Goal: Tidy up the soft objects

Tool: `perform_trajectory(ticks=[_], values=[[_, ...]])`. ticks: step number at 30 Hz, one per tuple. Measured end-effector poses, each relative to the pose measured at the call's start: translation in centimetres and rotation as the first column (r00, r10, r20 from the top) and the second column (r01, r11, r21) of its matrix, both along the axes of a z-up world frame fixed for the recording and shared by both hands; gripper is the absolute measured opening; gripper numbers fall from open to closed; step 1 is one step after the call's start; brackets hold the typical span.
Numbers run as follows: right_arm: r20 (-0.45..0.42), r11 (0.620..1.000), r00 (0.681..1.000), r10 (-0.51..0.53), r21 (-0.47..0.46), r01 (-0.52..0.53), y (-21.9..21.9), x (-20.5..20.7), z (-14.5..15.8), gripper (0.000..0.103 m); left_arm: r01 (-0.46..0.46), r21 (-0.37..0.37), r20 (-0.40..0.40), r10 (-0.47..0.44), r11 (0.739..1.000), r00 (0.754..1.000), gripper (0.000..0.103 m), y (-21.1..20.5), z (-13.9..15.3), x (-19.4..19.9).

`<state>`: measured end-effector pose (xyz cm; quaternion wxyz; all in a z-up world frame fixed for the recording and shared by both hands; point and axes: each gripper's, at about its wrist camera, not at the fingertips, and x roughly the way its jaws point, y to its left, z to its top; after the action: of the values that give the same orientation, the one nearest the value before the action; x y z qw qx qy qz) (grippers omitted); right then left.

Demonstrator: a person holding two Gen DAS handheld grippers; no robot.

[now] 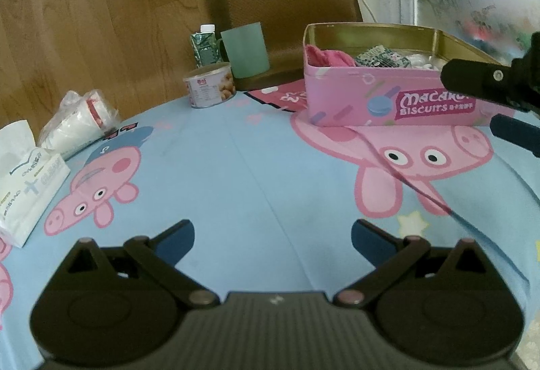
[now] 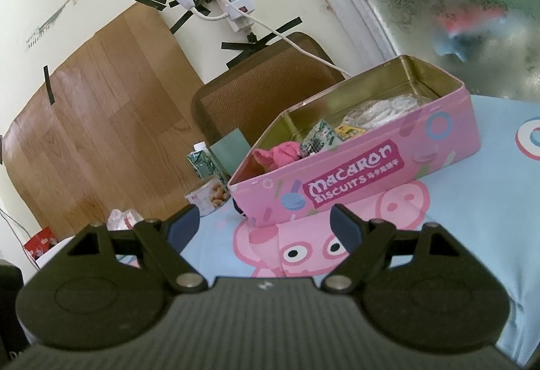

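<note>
Both tools stand wide and empty. Your left tool (image 1: pixel 272 236) hovers low over the bare middle of the counter (image 1: pixel 236 167); your right tool (image 2: pixel 264 221) hangs tilted, pointing at the pink biscuit tin (image 2: pixel 371 177).

The tin's lid is off. It sits at the far right of the counter, its long axis running left to right across the left view, the lettered long wall facing you. The soft things already lie inside it: a pink cloth (image 2: pixel 281 152) bunched at the tin's left end, a green patterned packet (image 2: pixel 319 135) next to it, white pieces (image 2: pixel 384 110) toward the right end. What the white pieces are, I cannot tell.

- From your right tool the tin lies straight ahead and near, pink cloth closest.
- From your left tool it lies ahead and well to the right, with your right tool between.
- Judgement: the right hand is the nearer one for any reach into the tin.

No loose soft item shows on the open cloth between the tools.
</note>
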<state>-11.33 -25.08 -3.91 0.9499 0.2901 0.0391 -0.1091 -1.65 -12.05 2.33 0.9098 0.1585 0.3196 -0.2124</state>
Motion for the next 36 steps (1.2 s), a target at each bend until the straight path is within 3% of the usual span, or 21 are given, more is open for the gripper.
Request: perform_trajectory(ticks=[36], values=[[0.018,1.0,1.0,0.004,0.026,-0.004,-0.5,-0.72,-0.09,0.086,-0.03,0.047,0.023,0.029,0.998,0.999,0.103,-0.12,0.27,-0.51]])
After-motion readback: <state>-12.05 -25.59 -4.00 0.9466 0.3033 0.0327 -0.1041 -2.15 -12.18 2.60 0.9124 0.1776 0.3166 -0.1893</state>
